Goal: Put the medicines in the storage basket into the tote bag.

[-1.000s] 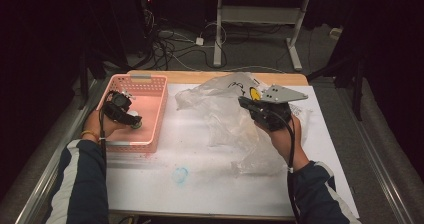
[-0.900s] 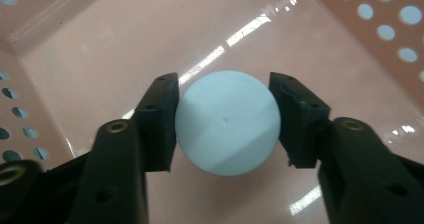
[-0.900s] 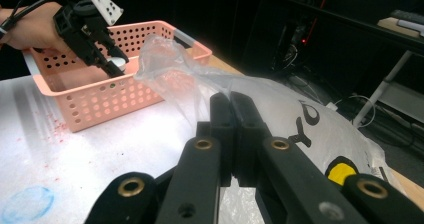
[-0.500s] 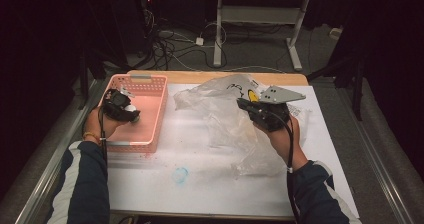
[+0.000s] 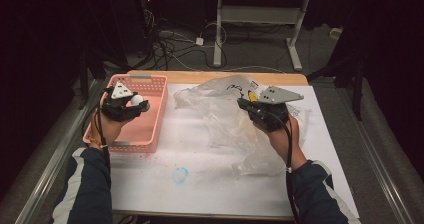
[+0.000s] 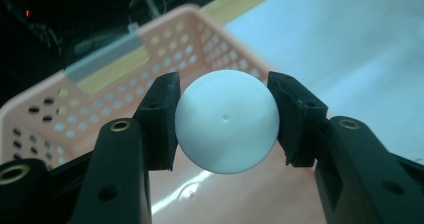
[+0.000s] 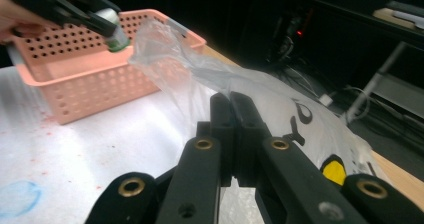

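The right gripper [image 5: 246, 104] sits as it did a second ago, jaws pinched flat on the clear bag [image 5: 235, 124], holding its edge up off the counter [image 5: 165, 184]. What has changed is on the other side. The left gripper [image 5: 141, 105] was down inside the pink basket [image 5: 150, 134]; its jaws have just been closing, and they now clamp a white round-capped bottle [image 6: 226, 121] by its sides. It has come up and now hangs above the basket's floor, as the right gripper view also shows, with the bottle [image 7: 112, 26] raised over the far rim. My reading is that the pick is made. The carry across to the bag's mouth comes next, and the mouth looks slack, so the bottle may snag on it.
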Tool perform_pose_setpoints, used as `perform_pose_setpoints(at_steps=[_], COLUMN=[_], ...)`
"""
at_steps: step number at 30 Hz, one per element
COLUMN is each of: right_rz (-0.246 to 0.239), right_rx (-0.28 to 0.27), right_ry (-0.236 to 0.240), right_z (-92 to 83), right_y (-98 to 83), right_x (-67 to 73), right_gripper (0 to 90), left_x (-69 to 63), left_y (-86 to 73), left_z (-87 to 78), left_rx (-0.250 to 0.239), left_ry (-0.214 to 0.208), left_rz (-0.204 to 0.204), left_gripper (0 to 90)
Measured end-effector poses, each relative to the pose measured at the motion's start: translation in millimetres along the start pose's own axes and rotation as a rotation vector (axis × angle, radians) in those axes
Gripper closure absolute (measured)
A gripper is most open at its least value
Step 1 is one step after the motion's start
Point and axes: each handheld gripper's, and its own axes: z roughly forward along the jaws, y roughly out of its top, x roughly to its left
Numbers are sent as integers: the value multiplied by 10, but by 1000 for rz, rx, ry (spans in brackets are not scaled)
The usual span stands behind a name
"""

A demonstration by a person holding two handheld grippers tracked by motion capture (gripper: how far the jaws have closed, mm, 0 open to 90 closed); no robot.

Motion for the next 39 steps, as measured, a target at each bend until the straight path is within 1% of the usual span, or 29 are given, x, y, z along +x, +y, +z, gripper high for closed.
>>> perform_pose_setpoints(at_steps=[1,2,3,4,5,6,7,9,11,13,14,15,16,17,18,19,20,21,22,23,25,28,30,31,33,35,36,37,39], right_rz=[2,2,0,2,-2,0,2,4,0,-2,-2,-2,-2,-2,-3,0,3,3,13,13,11,10,9,8,12,11,11,12,11], right_rx=[-4,-4,-2,-1,4,9,9,8,8,9,9,9,6,6,6,2,-2,-2,-14,-14,-26,-31,-30,-29,-29,-28,-28,-27,-27], right_ry=[1,-4,-7,-8,-7,-7,-2,-1,3,11,11,13,26,26,28,44,50,50,61,61,60,65,74,80,90,100,104,107,112], right_z=[-6,-12,-15,-16,-17,-19,-22,-24,-18,-10,-10,-8,-4,-4,-5,-4,-5,-5,-28,-28,-50,-61,-53,-50,-43,-43,-43,-44,-45], right_y=[-7,-15,-24,-32,-47,-52,-57,-59,-59,-55,-55,-53,-48,-48,-46,-37,-32,-32,-12,-12,7,20,22,21,20,21,26,27,27], right_x=[-4,-5,-7,-10,-14,-11,-8,-4,2,30,30,40,67,67,76,94,97,97,104,104,114,132,145,149,160,175,191,197,202], right_gripper=[900,900,900,900,900,900,900,900,900,900,900,900,900,900,900,900,900,900,900,900,900,900,900,900,900,900,900,900,900], left_x=[-50,-93,-148,-206,-274,-324,-416,-564,-701,-815,-855,-922,-981,-1032,-1100,-1183,-1236,-1311,-1402,-1456,-1619,-1809,-1910,-1949,-2057,-2114,-2140,-2154,-2168], left_y=[23,52,75,94,108,124,150,181,217,246,254,267,277,284,293,302,306,311,320,327,355,395,419,426,438,460,467,473,493], left_z=[-40,-78,-121,-166,-211,-240,-285,-350,-406,-449,-459,-458,-447,-431,-399,-345,-308,-260,-199,-166,-64,90,227,283,453,600,670,724,879], left_rx=[-21,-45,-62,-84,-99,-109,-120,-156,-179,-212,-226,-246,-254,-259,-260,-253,-248,-239,-225,-220,-212,-193,-175,-166,-141,-120,-117,-114,-91], left_ry=[-2,-2,3,-7,-25,-26,-32,-52,-69,-95,-107,-130,-142,-146,-148,-158,-163,-168,-187,-196,-222,-245,-260,-260,-259,-264,-258,-253,-250], left_rz=[10,35,51,57,51,63,90,115,145,160,159,157,169,180,202,226,239,260,287,299,342,391,399,403,423,423,428,427,430], left_gripper=[484,484,484,484,484,484,484,484,484,484,484,484,484,484,484,484,484,484,484,484,484,484,484,484,484,484,484,484,484])
